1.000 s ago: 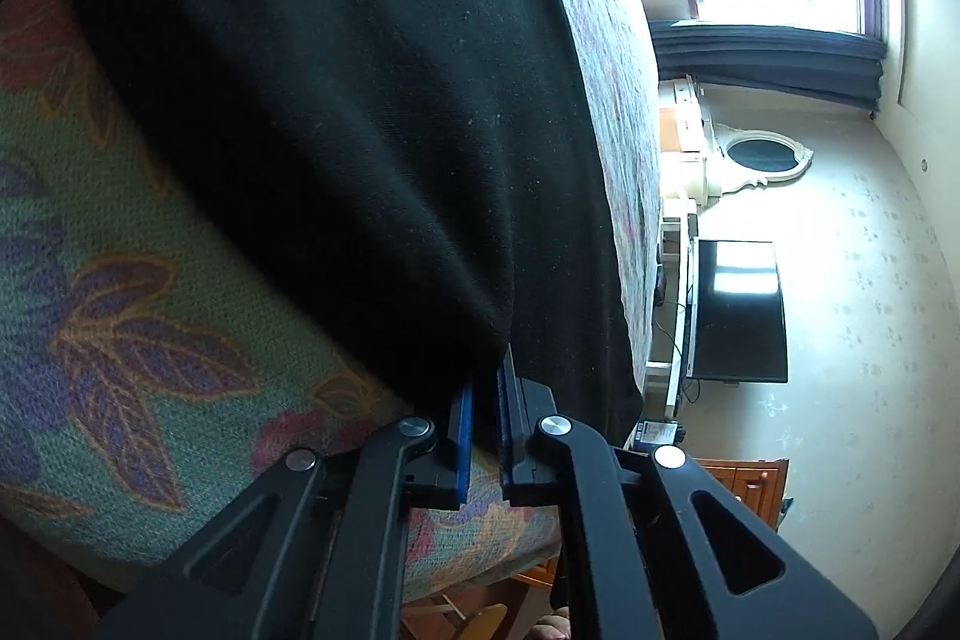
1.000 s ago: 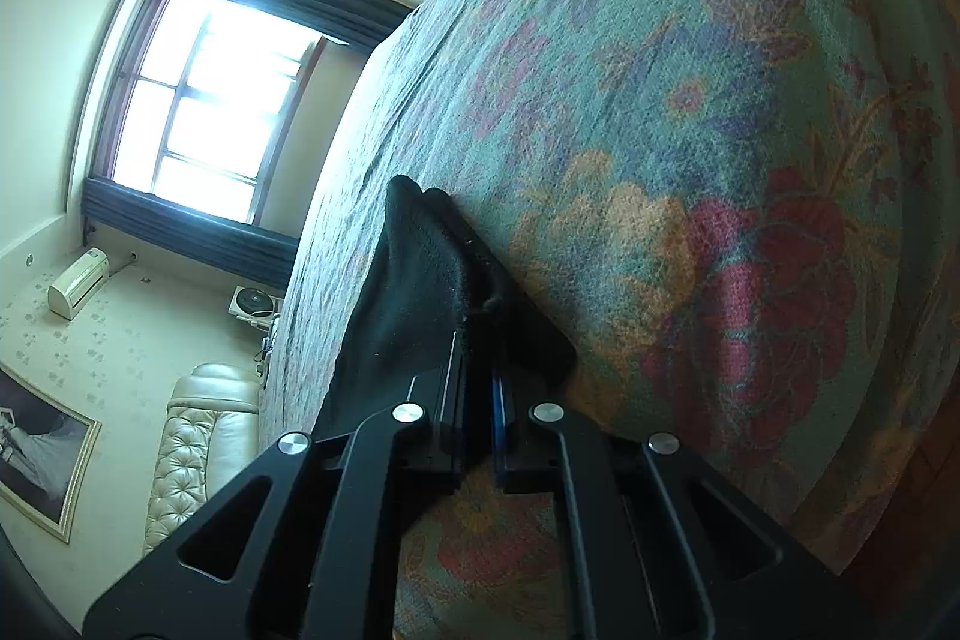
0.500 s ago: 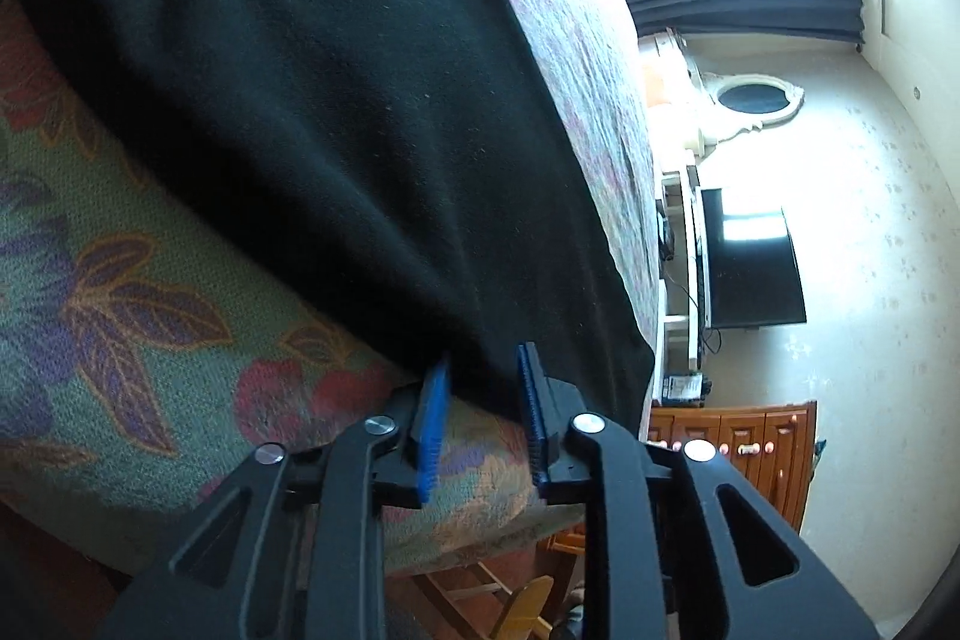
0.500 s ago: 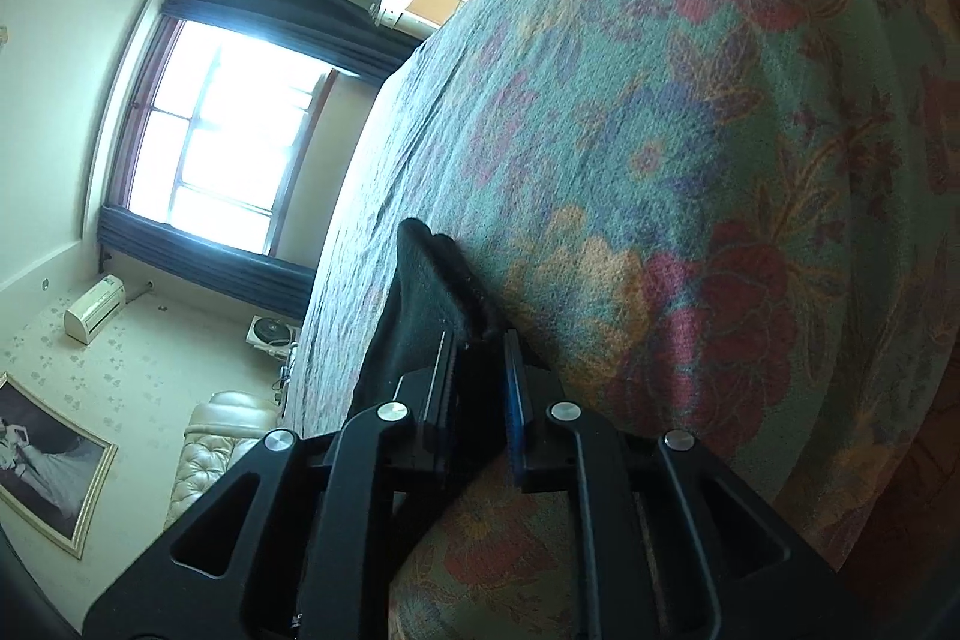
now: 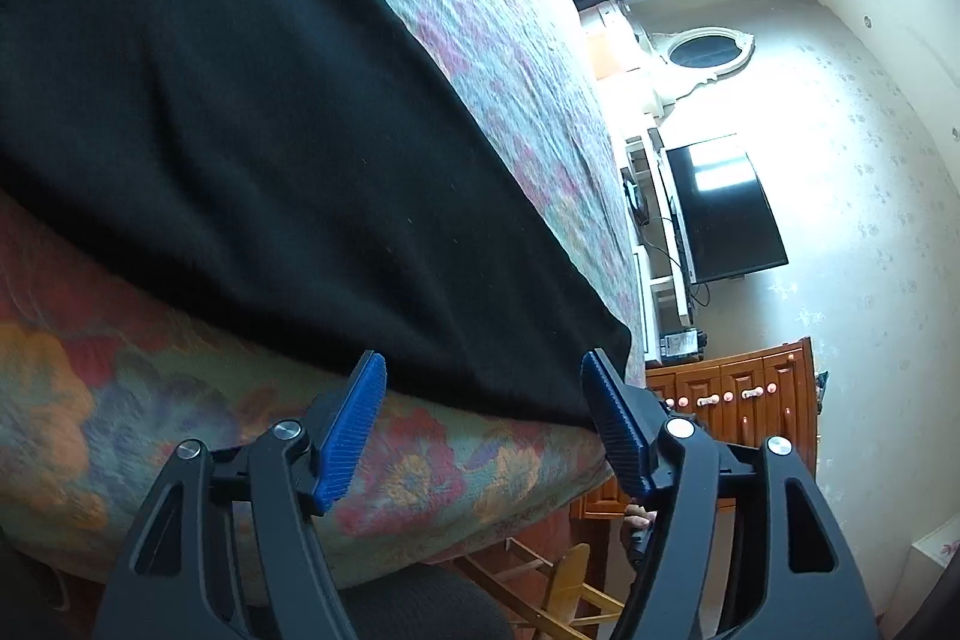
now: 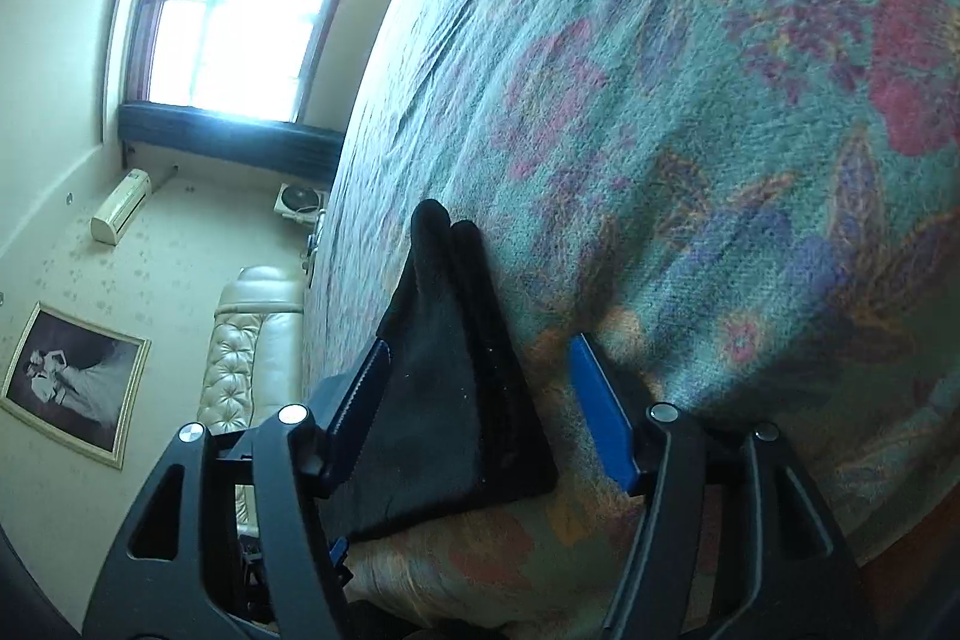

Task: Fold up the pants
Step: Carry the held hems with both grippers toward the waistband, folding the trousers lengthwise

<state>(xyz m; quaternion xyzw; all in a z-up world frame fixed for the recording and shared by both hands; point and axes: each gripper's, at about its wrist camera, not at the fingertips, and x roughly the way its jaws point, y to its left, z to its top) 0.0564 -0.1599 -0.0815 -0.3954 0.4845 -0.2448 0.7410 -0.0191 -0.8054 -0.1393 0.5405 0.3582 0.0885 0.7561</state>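
On the bed (image 5: 420,466), with its flowered cover, black pants (image 5: 252,148) are lying flat near the close edge. Both grippers have just been opening and are now letting go. The left gripper (image 5: 483,424) is standing with jaws wide, the hem of the pants lying just ahead of its blue pads (image 5: 351,427), nothing pinched. The right gripper (image 6: 480,412) is likewise gaping, a folded corner of the pants (image 6: 444,388) resting loose between its pads, the left one perhaps still brushing the cloth. That release is suggesting one fold is being finished and laid down. No containers are showing anywhere in either view
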